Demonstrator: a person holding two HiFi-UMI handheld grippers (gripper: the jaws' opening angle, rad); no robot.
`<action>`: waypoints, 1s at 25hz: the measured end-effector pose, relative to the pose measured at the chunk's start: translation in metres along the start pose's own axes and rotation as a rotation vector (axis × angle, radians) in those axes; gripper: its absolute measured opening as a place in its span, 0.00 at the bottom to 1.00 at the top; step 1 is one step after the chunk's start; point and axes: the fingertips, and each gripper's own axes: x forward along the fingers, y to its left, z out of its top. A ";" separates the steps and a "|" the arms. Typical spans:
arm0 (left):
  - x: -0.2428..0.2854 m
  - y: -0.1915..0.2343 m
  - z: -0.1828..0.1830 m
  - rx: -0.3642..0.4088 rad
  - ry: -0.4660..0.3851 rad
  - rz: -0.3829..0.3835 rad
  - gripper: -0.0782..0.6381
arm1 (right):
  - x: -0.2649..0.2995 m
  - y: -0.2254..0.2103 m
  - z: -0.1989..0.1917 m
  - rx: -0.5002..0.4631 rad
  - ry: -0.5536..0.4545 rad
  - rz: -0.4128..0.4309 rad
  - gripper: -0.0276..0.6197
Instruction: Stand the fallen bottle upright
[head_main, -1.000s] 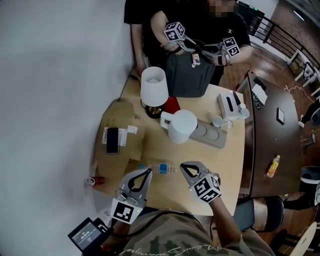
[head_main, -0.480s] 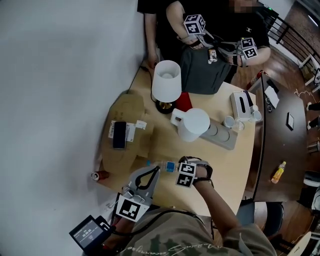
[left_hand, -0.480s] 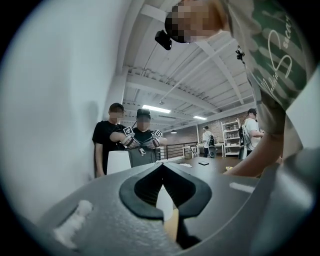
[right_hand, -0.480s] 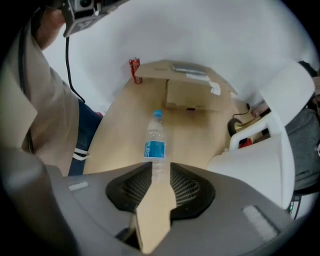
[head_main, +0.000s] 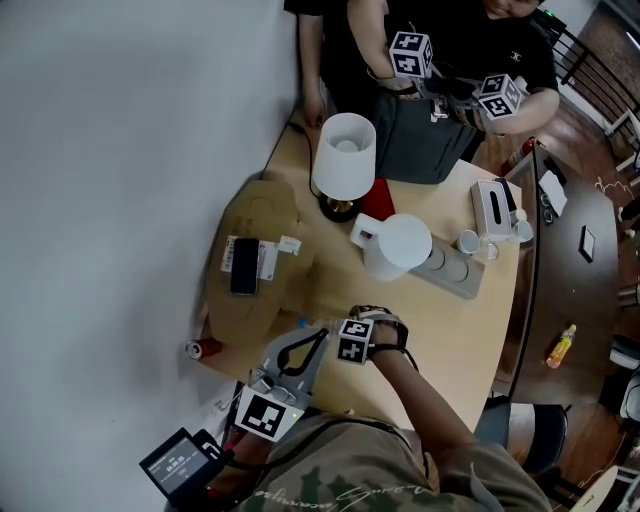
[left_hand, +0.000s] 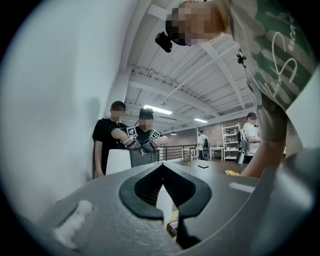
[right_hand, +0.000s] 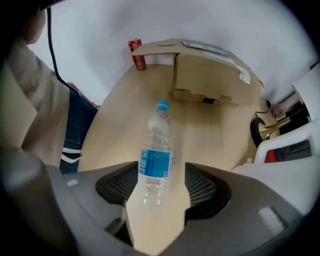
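Though lined up over the fallen bottle (right_hand: 156, 150), flat on the table (right_hand: 205, 135) directly beneath the right gripper (right_hand: 157, 182) and between its opening, not-yet-touching jaws, not righted so far: yet to pinch, tip upright and release, with the left gripper (left_hand: 161, 165) pressed together, empty, alongside.

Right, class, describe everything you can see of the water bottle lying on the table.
The water bottle is clear plastic with a blue cap and a blue label printed PURE in white. It lies on its side on the light wooden table, not yet upright, cap pointing toward the cardboard box. Its lower half sits between the jaws of the right gripper, which are opening around it; the pads do not seem to press on it. Only the table appears to touch it.
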 end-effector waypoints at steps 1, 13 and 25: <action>0.000 0.001 -0.001 -0.005 0.000 0.002 0.11 | 0.006 0.001 0.000 -0.002 0.006 0.003 0.50; 0.000 0.015 -0.012 -0.042 0.017 0.033 0.11 | 0.078 0.026 -0.015 -0.085 0.108 0.035 0.53; 0.001 0.020 -0.009 -0.040 0.018 0.042 0.11 | 0.027 0.030 -0.012 0.059 -0.242 -0.105 0.52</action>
